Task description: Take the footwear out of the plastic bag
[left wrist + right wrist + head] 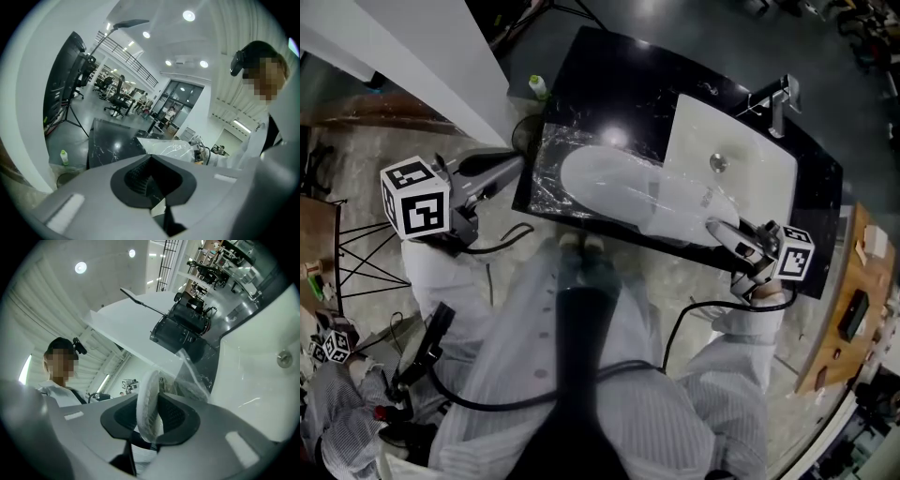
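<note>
A white slipper (609, 183) lies inside a clear plastic bag (546, 155) on the black marble counter (609, 75). My left gripper (521, 163) meets the bag's left edge with its jaws shut on the thin film. In the left gripper view the gripper (150, 164) is closed and the bag (171, 149) stretches away just past it. My right gripper (715, 228) is at the bag's right end, shut on the slipper's edge. The right gripper view shows the slipper (146, 411) standing on edge between the pads of the gripper (157, 397), with crinkled bag film (192, 380) behind it.
A white sink (759, 178) with a chrome faucet (783, 103) fills the counter's right half. A small green-capped bottle (538, 86) stands on the floor by the counter's far left corner. A wooden shelf (848, 309) is at the right and a tripod (347, 253) at the left.
</note>
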Demonstrator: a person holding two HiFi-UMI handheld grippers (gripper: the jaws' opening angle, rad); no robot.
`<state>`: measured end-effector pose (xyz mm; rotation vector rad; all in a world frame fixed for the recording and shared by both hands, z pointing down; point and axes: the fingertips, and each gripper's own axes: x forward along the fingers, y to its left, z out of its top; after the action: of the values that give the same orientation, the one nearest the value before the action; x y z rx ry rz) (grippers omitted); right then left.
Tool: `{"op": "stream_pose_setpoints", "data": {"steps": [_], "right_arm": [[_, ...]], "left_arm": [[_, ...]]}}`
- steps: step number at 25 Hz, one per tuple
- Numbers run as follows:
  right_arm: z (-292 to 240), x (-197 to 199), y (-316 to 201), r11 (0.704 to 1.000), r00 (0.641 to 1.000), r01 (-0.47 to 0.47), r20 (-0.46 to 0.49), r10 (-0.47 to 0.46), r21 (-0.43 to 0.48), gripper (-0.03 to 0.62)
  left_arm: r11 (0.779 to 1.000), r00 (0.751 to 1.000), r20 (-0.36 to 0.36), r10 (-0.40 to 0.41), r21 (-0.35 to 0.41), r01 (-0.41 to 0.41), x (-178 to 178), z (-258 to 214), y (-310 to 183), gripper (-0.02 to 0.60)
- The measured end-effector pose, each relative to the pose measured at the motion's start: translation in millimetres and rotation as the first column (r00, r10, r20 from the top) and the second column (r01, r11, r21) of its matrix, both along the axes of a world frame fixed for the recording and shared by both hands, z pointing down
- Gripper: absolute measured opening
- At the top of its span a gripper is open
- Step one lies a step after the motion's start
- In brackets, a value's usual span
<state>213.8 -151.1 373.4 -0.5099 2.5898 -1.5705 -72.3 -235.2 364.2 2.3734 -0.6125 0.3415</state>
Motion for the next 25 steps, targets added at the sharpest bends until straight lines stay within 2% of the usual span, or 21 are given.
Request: {"op": "stream_pose_setpoints", "data": {"steps": [2, 5, 6, 7, 10, 13, 18, 20, 24, 25], "right_arm": [[0, 4, 1, 1.000, 1.000, -0.018, 0.013, 0.018, 0.000, 0.109], [-9, 4, 1, 0.999, 0.996, -0.037, 0.085, 0.036, 0.010, 0.100], [-13, 4, 2, 0.999, 0.993, -0.044, 0.110, 0.042, 0.016, 0.100], [-17, 4, 2, 0.999, 0.992, -0.050, 0.121, 0.047, 0.023, 0.098], [-20, 6, 1, 0.998, 0.994, -0.056, 0.099, 0.052, 0.035, 0.098], [-20, 8, -1, 0.997, 0.993, -0.067, 0.096, 0.063, 0.034, 0.097], [-14, 7, -1, 0.996, 0.992, -0.081, 0.099, 0.078, 0.025, 0.097], [-16, 6, 0, 0.997, 0.990, -0.074, 0.119, 0.071, 0.028, 0.097], [-22, 2, 1, 0.997, 0.987, -0.062, 0.149, 0.055, 0.044, 0.097], [-22, 1, 1, 0.997, 0.988, -0.056, 0.147, 0.049, 0.046, 0.098]], "left_arm": [[1.000, 1.000, -0.003, 0.002, -0.007, -0.002, -2, 4, -1, 0.002], [0.996, 0.996, -0.023, 0.091, -0.022, -0.091, 11, 14, 10, 0.014], [0.992, 0.992, -0.029, 0.123, -0.022, -0.123, 16, 17, 16, 0.082], [0.988, 0.988, -0.040, 0.150, -0.018, -0.151, 20, 17, 22, 0.124], [0.986, 0.980, -0.116, 0.163, 0.006, -0.164, 24, 2, 28, 0.161], [0.989, 0.978, -0.146, 0.147, 0.015, -0.146, 23, -7, 24, 0.203], [0.993, 0.971, -0.206, 0.118, 0.016, -0.118, 21, -16, 19, 0.229], [0.993, 0.974, -0.196, 0.114, 0.004, -0.115, 23, -12, 18, 0.232], [0.987, 0.972, -0.173, 0.156, -0.006, -0.159, 37, -6, 23, 0.230], [0.986, 0.973, -0.167, 0.161, -0.004, -0.164, 40, -5, 24, 0.212]]}}
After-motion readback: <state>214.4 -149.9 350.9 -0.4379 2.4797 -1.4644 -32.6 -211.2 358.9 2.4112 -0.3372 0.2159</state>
